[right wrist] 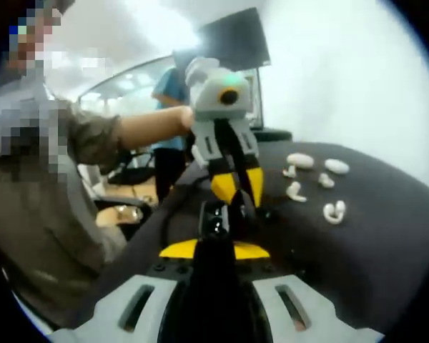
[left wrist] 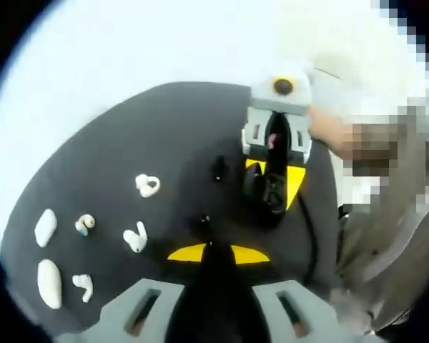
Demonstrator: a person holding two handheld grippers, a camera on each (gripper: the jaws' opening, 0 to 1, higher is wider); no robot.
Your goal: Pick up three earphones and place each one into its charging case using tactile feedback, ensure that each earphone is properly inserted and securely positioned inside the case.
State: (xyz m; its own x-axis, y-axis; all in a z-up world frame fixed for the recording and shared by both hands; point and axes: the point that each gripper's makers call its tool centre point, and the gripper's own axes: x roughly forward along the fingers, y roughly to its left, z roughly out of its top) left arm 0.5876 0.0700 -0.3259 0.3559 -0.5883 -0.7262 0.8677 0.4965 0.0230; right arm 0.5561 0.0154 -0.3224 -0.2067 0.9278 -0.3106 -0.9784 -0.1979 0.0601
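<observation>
No earphone (left wrist: 147, 185) is yet seated: the white pieces are spread on the dark worktop (left wrist: 114, 143). Both grippers (left wrist: 214, 254) (right wrist: 214, 250) are held closed on small dark items (identity unclear).

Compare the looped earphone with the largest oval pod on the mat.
The looped earphone is small and curled, with an open middle; the oval pod is larger, solid and smooth. The earphone lies mid-mat, the pod near the mat's edge. Both are white.

No readable text, labels, numbers or signs anywhere.
</observation>
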